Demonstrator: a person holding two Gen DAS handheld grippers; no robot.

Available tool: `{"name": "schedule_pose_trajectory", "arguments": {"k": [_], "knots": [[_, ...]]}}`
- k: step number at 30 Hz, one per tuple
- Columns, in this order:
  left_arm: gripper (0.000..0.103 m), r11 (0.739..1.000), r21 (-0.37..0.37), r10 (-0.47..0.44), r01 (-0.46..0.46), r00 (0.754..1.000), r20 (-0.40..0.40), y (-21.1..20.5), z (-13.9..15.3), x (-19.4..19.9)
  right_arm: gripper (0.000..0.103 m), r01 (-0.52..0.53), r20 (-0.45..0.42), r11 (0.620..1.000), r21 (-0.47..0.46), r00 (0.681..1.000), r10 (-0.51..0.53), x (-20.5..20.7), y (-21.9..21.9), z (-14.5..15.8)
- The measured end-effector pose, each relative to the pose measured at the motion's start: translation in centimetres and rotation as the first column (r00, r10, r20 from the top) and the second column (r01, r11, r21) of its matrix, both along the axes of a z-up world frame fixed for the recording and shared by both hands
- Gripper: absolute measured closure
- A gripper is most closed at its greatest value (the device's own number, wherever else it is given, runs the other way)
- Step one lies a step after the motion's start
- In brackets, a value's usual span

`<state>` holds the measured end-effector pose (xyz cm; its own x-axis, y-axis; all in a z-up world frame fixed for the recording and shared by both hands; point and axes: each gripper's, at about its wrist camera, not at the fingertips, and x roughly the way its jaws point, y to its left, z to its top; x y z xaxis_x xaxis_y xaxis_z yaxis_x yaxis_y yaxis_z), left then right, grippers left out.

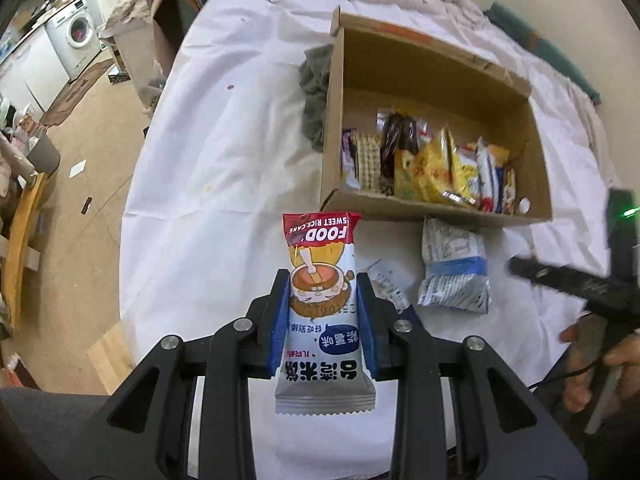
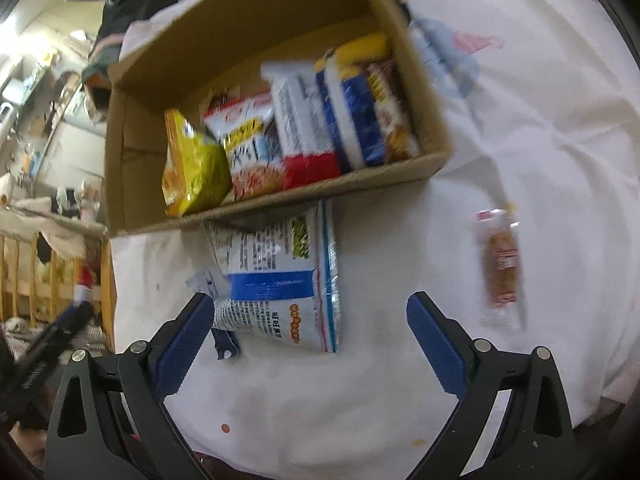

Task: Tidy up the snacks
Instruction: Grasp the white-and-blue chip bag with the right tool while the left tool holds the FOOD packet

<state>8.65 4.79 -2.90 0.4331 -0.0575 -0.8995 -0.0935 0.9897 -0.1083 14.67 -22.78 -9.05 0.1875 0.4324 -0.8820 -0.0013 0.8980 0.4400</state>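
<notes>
My left gripper (image 1: 323, 280) is shut on a sweet rice cake packet (image 1: 320, 280) with a red top, held above the white cloth in front of the cardboard box (image 1: 432, 208). The box holds several snack packs standing in a row (image 1: 436, 168). A white-and-blue snack bag (image 1: 456, 268) lies on the cloth just in front of the box. In the right wrist view my right gripper (image 2: 310, 304) is open, just short of that same bag (image 2: 280, 280). The box (image 2: 304, 196) is right behind it. A small clear-wrapped snack bar (image 2: 500, 260) lies to the right.
A white cloth (image 1: 224, 152) covers the table. A grey rag (image 1: 316, 92) lies at the box's left side. A small flat packet (image 1: 388, 284) lies beside my left fingers. The right gripper and the hand show at the right edge (image 1: 576, 280). The floor and a washing machine (image 1: 78, 32) are at the left.
</notes>
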Motion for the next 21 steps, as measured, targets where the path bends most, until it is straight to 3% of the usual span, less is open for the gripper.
{"name": "schedule_pose_trajectory", "arguments": {"k": [10,17,19,21], "knots": [[0.076,0.993,-0.098,0.066,-0.065,0.998,-0.001,1.2,0.0,0.7,0.004,-0.103,-0.024,0.991,-0.09,0.995,0.102,1.6,5.5,-2.5],[0.076,0.99,-0.109,0.089,-0.091,0.996,-0.022,2.2,-0.5,0.5,0.005,-0.136,-0.045,0.978,-0.156,0.99,0.13,2.4,7.9,-4.0],[0.076,0.99,-0.109,0.092,-0.095,0.995,-0.029,2.2,-0.7,0.5,0.015,-0.158,-0.027,0.973,-0.17,0.987,0.156,2.2,8.5,-4.0],[0.076,0.989,-0.111,0.091,-0.094,0.995,-0.036,2.1,-0.9,0.6,0.038,-0.186,-0.021,0.972,-0.143,0.983,0.184,1.9,8.7,-3.7]]}}
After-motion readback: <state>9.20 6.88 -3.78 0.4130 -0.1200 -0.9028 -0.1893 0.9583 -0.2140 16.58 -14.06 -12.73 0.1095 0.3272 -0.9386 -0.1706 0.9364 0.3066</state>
